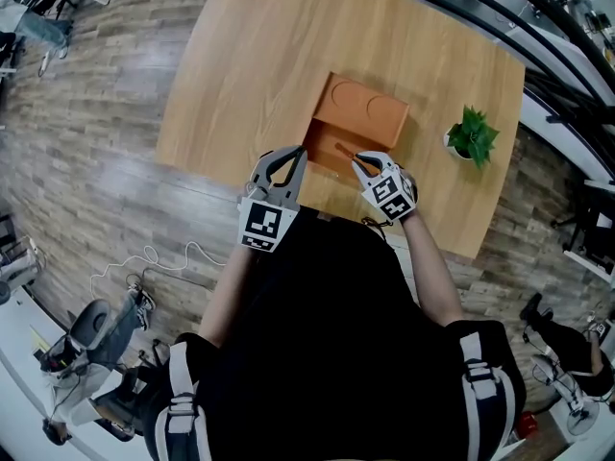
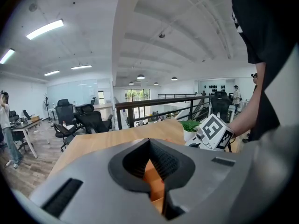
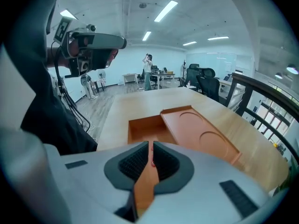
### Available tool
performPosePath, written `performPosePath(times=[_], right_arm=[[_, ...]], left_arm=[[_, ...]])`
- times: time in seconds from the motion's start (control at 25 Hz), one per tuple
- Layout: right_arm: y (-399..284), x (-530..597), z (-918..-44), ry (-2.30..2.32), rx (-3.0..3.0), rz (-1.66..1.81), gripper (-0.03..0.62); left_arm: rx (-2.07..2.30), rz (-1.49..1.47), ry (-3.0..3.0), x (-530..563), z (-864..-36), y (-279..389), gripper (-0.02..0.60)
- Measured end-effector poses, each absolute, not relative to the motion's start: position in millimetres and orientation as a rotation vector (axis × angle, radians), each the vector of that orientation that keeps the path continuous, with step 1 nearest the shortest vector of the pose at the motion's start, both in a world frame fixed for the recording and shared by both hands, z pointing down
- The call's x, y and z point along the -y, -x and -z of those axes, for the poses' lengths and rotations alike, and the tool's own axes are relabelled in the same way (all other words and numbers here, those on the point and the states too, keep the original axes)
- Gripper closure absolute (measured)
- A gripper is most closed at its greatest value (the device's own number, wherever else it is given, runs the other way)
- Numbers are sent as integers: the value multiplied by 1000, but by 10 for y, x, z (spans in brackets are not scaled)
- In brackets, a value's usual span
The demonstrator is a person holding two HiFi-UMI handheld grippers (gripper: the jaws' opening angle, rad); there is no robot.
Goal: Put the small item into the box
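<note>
Right gripper view: right tongs tight on small item, left tongs shut empty, lid half-covering box

I get bright, even light from the ceiling strips, which lays a pale glare on the floor left of the worktop and leaves only faint, soft shadows on the wood. All three views bow hard toward dark, rounded corners. The bodies of the left gripper and right gripper look soft, too close to the lens.
</note>
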State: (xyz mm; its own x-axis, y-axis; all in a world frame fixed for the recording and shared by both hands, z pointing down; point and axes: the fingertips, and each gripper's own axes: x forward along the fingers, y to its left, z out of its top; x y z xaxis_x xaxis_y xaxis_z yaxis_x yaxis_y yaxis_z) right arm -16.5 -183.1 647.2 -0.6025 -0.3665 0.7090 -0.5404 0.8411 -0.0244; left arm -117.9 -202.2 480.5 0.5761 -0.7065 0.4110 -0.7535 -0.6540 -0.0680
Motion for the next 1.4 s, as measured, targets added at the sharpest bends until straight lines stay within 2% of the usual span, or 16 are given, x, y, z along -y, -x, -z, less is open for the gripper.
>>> performPosePath(times=[0.28, 0.96, 1.4], right_arm=[[63, 1695, -6248, -670, 2409, -415, 566], [-394, 1452, -5642, -746, 2509, -283, 569], [-588, 1226, -5559, -706, 2540, -209, 569]], left_arm=[[1272, -612, -2679, 1879, -4805, 1024, 560], [1261, -640, -2701, 1426, -4819, 472, 560], [1319, -638, -2668, 1149, -4876, 257, 560]])
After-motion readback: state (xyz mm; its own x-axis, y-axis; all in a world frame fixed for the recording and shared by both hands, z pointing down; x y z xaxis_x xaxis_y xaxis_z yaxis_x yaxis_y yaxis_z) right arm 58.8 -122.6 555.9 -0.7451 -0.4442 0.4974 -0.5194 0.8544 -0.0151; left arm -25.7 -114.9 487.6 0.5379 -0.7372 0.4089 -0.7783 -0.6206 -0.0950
